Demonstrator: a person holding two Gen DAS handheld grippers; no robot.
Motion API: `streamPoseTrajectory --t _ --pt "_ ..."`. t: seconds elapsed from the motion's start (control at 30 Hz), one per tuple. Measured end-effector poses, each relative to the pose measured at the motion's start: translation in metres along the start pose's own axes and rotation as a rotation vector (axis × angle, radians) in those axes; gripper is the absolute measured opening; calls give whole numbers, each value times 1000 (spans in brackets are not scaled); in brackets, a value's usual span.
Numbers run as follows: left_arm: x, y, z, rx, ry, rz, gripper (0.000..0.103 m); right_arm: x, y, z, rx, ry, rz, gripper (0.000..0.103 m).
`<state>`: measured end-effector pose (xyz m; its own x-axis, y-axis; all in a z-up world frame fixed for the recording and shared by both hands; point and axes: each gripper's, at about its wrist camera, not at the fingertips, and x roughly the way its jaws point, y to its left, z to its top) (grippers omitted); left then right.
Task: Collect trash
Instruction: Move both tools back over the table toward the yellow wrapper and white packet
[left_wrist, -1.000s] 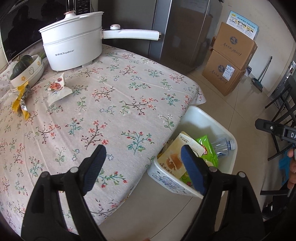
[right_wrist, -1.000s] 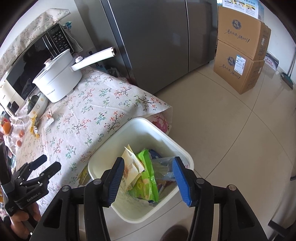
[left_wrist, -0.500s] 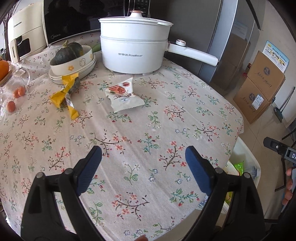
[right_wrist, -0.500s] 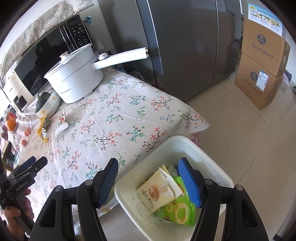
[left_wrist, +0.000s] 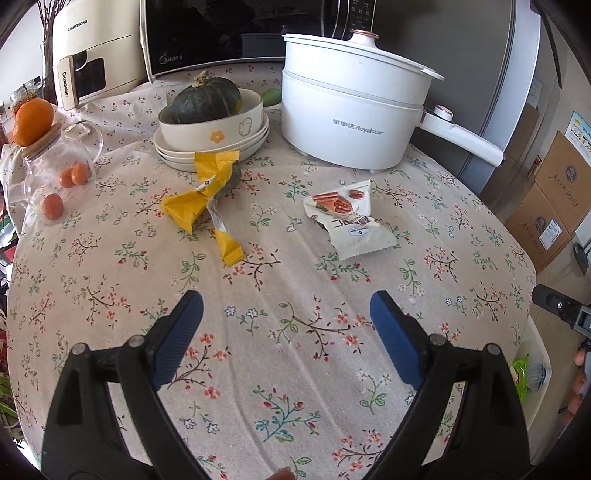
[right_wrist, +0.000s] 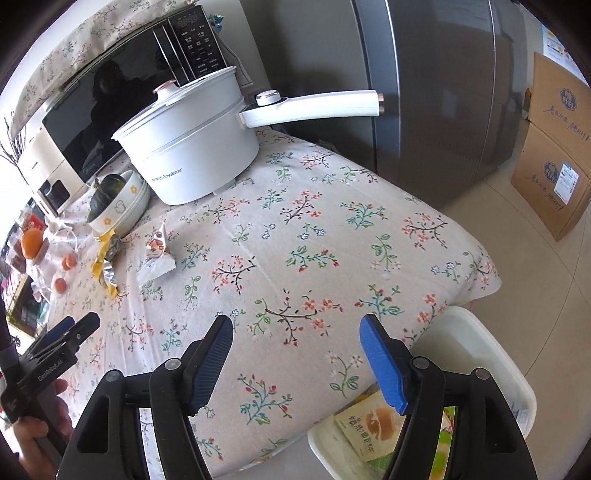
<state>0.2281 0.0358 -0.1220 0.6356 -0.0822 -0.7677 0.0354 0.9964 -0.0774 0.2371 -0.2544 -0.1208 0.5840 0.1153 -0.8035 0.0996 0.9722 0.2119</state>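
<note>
A torn yellow wrapper (left_wrist: 207, 206) and a white snack wrapper (left_wrist: 349, 221) lie on the flowered tablecloth (left_wrist: 295, 332); both also show in the right wrist view, the yellow wrapper (right_wrist: 105, 269) and the white wrapper (right_wrist: 157, 254). My left gripper (left_wrist: 286, 328) is open and empty, above the table short of both wrappers. My right gripper (right_wrist: 295, 354) is open and empty over the table's corner. The white trash bin (right_wrist: 491, 354) stands on the floor below that corner, holding a beige carton (right_wrist: 369, 424) and green packaging.
A white electric pot (left_wrist: 351, 118) with a long handle, stacked bowls with a dark squash (left_wrist: 207, 99), a glass jar with oranges (left_wrist: 55, 173), a microwave (left_wrist: 236, 33) and a fridge (right_wrist: 436, 92) ring the table. Cardboard boxes (right_wrist: 554, 147) stand on the floor.
Both grippers have swung from over the bin toward the table. The left one now faces the wrappers closer up; the bin has slid to the frame edges. Both stay open.
</note>
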Motion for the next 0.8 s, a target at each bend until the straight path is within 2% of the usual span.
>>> streamPoseTrajectory --t 0.47,0.8 --pt "44 63 26 -95 -27 42 92 59 62 20 -50 12 54 73" --pt "66 84 42 -133 -68 40 92 90 105 31 -117 -16 105 73"
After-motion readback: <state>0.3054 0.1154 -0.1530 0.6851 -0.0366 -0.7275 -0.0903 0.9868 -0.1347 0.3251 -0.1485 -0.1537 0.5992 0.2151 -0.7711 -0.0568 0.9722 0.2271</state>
